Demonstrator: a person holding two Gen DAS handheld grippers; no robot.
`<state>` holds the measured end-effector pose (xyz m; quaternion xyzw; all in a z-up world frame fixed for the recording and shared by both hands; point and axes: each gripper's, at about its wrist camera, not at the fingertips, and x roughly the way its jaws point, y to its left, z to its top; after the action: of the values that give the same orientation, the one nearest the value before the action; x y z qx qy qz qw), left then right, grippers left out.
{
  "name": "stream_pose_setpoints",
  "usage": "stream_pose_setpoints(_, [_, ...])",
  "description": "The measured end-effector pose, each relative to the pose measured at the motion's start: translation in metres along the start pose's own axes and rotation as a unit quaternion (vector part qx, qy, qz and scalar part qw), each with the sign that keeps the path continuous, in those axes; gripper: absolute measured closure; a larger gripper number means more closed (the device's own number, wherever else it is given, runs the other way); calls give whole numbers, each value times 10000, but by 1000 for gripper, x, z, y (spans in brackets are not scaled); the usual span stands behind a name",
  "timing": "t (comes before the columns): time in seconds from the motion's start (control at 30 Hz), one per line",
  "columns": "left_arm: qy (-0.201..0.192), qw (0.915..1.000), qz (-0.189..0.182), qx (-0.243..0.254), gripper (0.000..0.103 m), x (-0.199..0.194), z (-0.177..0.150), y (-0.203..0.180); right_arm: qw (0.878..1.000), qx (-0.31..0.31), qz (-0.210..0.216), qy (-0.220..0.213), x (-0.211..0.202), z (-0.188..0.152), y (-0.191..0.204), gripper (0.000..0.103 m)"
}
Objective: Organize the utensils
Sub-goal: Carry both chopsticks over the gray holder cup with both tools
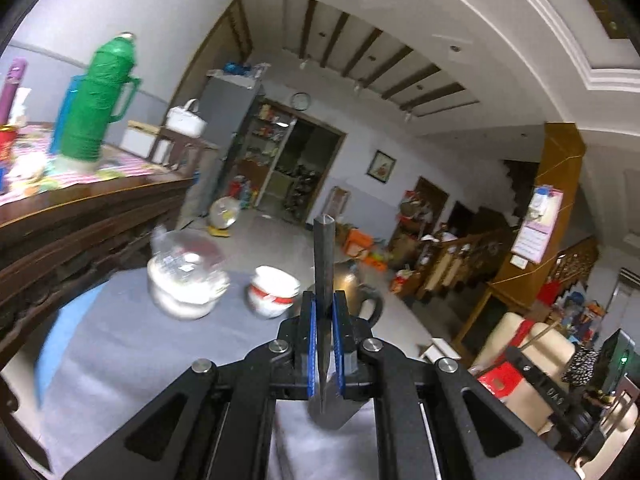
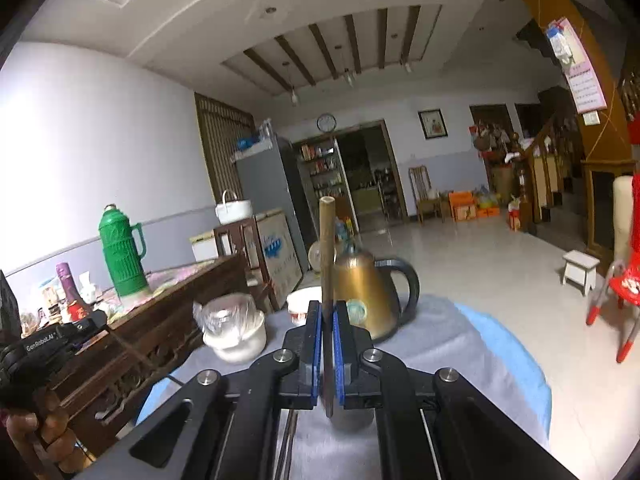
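Your left gripper [image 1: 324, 312] is clamped on a dark grey metal utensil [image 1: 323, 256], flat handle pointing straight ahead, broad end back under the pads. Your right gripper [image 2: 328, 320] pinches a brass-toned utensil [image 2: 327, 240] the same way; beyond it, a gold kettle [image 2: 360, 284], white bowls on grey cloth

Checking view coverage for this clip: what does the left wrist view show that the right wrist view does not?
Only left: the left gripper shut on a dark grey utensil.
Only right: the right gripper shut on a brass-coloured utensil, the whole gold kettle, a white stool.
Both: the green thermos, bagged white bowl, red-banded bowl, grey cloth.
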<state>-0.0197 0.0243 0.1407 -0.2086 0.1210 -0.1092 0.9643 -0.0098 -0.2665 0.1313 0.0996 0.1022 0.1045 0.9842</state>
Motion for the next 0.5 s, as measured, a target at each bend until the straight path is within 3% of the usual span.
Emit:
stream_pose_setpoints(0.17, [153, 9994, -311, 69, 95, 51, 4, -28, 9999, 67, -20, 86, 40, 11, -8, 97])
stream_pose_setpoints(0.5, [899, 9954, -182, 274, 95, 141, -29, -41, 9962, 234, 17, 844, 119, -17, -33, 97])
